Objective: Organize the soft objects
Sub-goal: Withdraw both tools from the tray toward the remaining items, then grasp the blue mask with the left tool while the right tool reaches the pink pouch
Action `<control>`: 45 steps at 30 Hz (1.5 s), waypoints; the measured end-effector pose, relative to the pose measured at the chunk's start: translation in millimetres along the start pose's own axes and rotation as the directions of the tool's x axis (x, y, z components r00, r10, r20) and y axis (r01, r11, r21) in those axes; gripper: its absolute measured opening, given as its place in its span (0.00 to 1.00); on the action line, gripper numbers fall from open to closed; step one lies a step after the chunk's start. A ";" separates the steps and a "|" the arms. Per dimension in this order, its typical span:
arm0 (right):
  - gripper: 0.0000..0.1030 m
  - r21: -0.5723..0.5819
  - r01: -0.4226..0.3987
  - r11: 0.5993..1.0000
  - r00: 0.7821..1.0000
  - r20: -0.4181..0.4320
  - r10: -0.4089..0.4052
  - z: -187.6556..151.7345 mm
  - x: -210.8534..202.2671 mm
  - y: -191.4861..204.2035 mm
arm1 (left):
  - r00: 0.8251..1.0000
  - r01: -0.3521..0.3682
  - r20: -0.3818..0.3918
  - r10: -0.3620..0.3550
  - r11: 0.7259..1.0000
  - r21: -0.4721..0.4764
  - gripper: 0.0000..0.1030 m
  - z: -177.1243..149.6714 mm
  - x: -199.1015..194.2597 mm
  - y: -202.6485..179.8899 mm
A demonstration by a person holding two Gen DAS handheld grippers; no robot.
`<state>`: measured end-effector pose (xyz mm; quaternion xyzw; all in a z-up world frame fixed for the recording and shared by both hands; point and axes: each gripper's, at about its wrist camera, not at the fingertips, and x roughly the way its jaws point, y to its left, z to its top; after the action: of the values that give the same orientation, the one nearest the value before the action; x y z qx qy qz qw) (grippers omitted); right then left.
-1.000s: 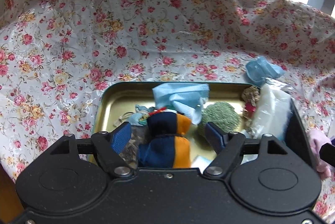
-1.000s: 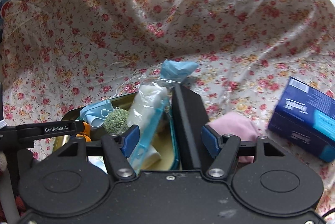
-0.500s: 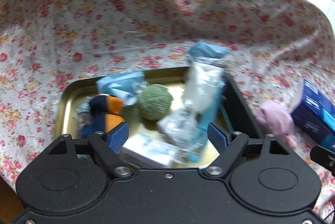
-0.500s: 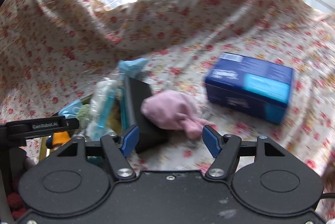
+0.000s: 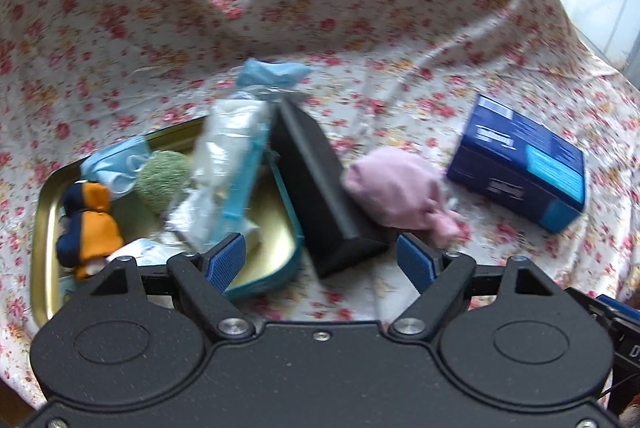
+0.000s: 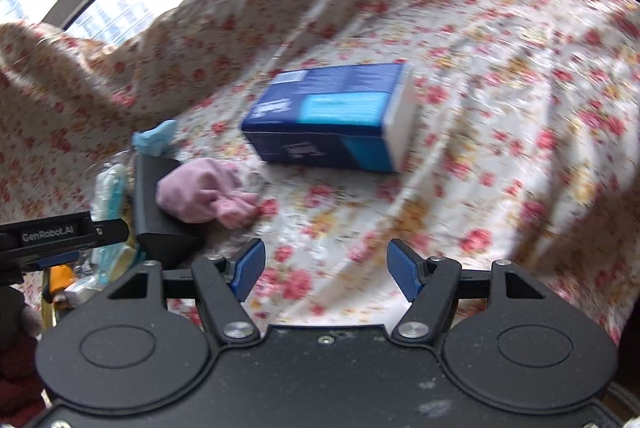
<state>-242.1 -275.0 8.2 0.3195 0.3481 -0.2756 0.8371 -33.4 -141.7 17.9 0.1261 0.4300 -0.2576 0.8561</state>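
From the left wrist, the left gripper [image 5: 320,260] hangs over the floral cloth [image 5: 360,27] with its jaws apart and nothing between them; they have just been opening wider. A gold tin [image 5: 40,211] lies at the left and holds a navy-and-orange pouch [image 5: 90,224], a green ball [image 5: 162,179], a blue mask [image 5: 116,167] and a clear packet [image 5: 228,163] that leans on the tin's far side. A black lid [image 5: 316,187] stands tilted against the tin's right edge. A pink pouch [image 5: 396,191] lies on the cloth, touching the lid's right side. A blue box [image 5: 520,163] sits farther right, apart from the pouch.

From the right wrist, the right gripper [image 6: 324,268] has its jaws apart over bare cloth [image 6: 500,67], holding nothing. The pink pouch [image 6: 204,195] lies ahead to the left, against the lid [image 6: 156,211]. The box [image 6: 332,115] rests beyond it. The left gripper's bar [image 6: 52,236] shows at the left edge.
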 end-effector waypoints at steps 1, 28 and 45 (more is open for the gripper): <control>0.65 0.013 0.007 1.000 1.000 -0.002 -0.007 -1.5 -0.9 -5.9 | 1.000 0.003 0.000 -0.003 1.000 0.009 0.77 -0.4 -0.2 -5.3; 0.66 0.053 0.095 0.994 0.994 0.040 -0.097 8.6 6.5 -27.7 | 0.999 0.034 0.024 -0.037 0.992 0.120 0.80 32.2 19.8 -69.9; 0.67 0.009 0.073 0.997 0.997 0.006 -0.073 19.1 35.2 -15.3 | 0.993 -0.101 0.057 0.099 0.994 0.032 0.87 141.3 86.1 -20.4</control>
<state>-223.4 -307.2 -13.2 0.3095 0.3559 -0.3083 0.8261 93.1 -249.2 33.5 0.1554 0.3948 -0.2251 0.8771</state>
